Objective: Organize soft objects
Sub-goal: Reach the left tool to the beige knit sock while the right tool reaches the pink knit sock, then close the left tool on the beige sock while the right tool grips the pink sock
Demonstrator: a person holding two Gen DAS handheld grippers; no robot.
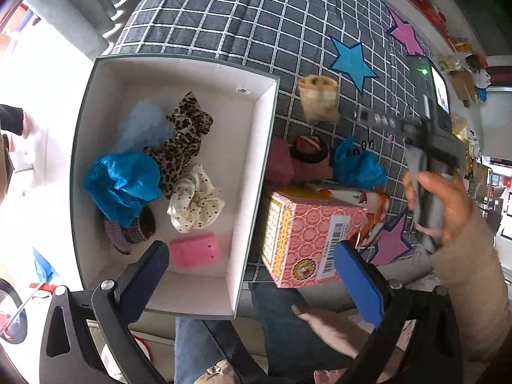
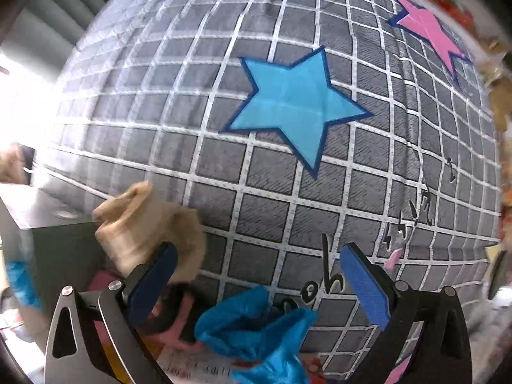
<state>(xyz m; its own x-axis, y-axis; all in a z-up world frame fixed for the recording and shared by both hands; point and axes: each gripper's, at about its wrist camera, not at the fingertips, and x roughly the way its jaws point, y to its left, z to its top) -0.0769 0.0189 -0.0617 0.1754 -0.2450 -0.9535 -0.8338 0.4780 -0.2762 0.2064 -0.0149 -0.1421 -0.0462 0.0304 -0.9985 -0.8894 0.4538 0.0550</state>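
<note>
- Left gripper [image 1: 252, 275] wide open, empty, near the white box [image 1: 179, 64].
- Right gripper [image 2: 259, 284] wide open, gripping nothing; tan plush [image 2: 147, 224] blurred by its left finger, contact unclear.
- Already boxed: leopard scrunchie [image 1: 185, 140], dotted scrunchie [image 1: 195, 198], pink sponge [image 1: 195, 251].
- Still out on the checked blanket [image 1: 243, 16]: blue scrunchie [image 2: 256, 329].
- Box contents visible from left wrist only.

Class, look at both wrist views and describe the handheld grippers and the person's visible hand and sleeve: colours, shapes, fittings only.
Each gripper, left gripper and right gripper, has two flat rectangular fingers with textured blue pads on black angled frames with triangular cut-outs and silver bolts. The right hand is bare-skinned, with a beige knitted sleeve; it grips a grey handle below a green light.
</note>
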